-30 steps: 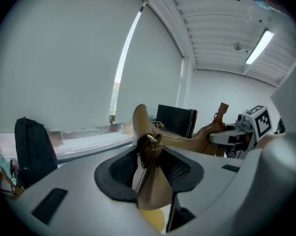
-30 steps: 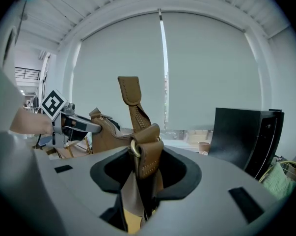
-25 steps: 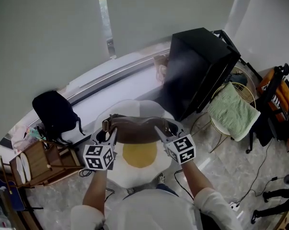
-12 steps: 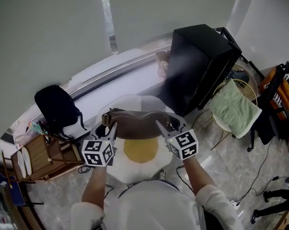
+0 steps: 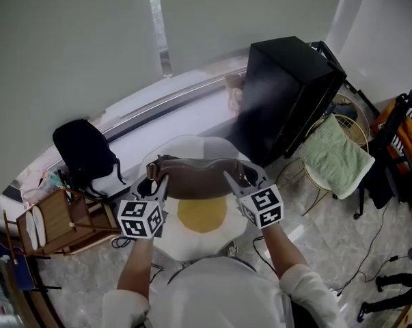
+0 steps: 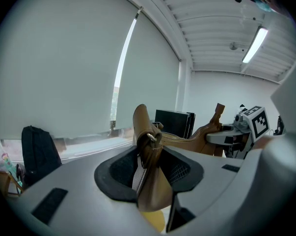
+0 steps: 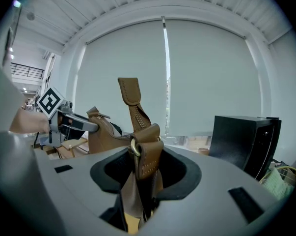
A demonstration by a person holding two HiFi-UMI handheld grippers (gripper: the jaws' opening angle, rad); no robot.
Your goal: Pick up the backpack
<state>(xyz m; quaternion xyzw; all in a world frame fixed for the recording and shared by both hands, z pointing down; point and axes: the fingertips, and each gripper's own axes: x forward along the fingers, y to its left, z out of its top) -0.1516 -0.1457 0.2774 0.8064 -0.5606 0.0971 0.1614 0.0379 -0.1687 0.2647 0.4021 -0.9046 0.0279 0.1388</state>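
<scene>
A brown leather bag [image 5: 195, 176] hangs in the air between my two grippers, over a fried-egg-shaped cushion [image 5: 200, 214]. My left gripper [image 5: 158, 183] is shut on the strap at the bag's left end [image 6: 148, 149], with the leather pinched between the pads. My right gripper [image 5: 231, 182] is shut on the strap tab and ring at the right end [image 7: 144, 154]. The bag's body [image 7: 106, 132] stretches from one gripper to the other. A black backpack [image 5: 85, 157] stands on the floor by the window ledge at the left, apart from both grippers.
A tall black cabinet [image 5: 284, 94] stands at the right by the window. A wire stool with a green towel [image 5: 335, 157] sits beside it. A wooden rack [image 5: 65, 224] is at the left, and cables lie on the floor at the right.
My left gripper has edged up a little with its end of the bag. The right gripper and the bag otherwise hold still.
</scene>
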